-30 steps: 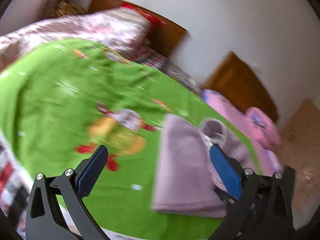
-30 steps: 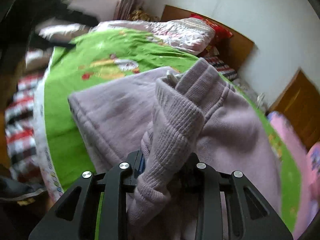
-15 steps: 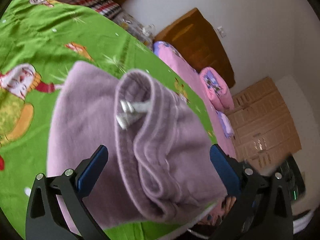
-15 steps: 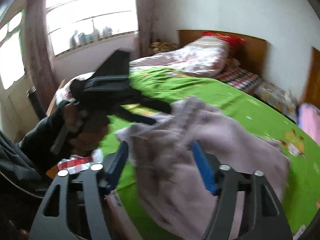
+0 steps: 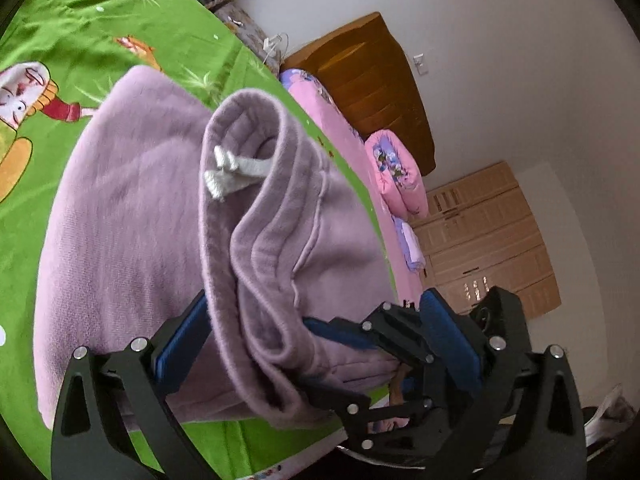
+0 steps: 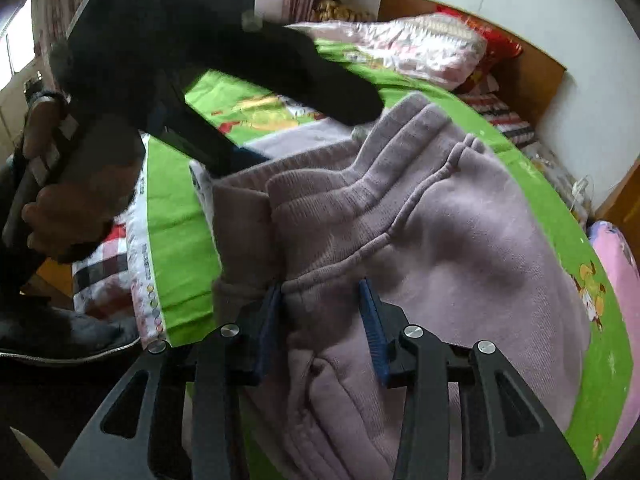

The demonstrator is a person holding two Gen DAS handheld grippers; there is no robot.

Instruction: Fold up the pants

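**A:** How did the tongs stand?

**B:** The right tongs [image 6: 322, 316] had just been closing. A ridge of the pants [image 6: 460, 248] filled the gap, and both pads pressed on it. The left tongs [image 5: 316, 312] stood wide apart. The rolled waistband [image 5: 248, 128] lay between the fingers but was not pinched.

**A:** And where were the pants?

**B:** They were bunched in a half-folded heap on the green cover [image 5: 120, 12], near the edge of the bed.

**A:** What did the step seem to want?

**B:** Probably a second grip. The left tongs should have bitten the waistband roll through all its layers, level with the right pinch, so the two sides would lift evenly. Catching only the top layer would likely have let the fold slide open.

**A:** What about the cloth?

**B:** It was thick lilac fleece with a soft nap. The cuffs [image 6: 320, 196] were ribbed, and the waistband had stitched channels and a white woven drawstring [image 5: 232, 172] with frayed ends. It looked bulky and springy, so a fold would likely have puffed back unless pressed flat.
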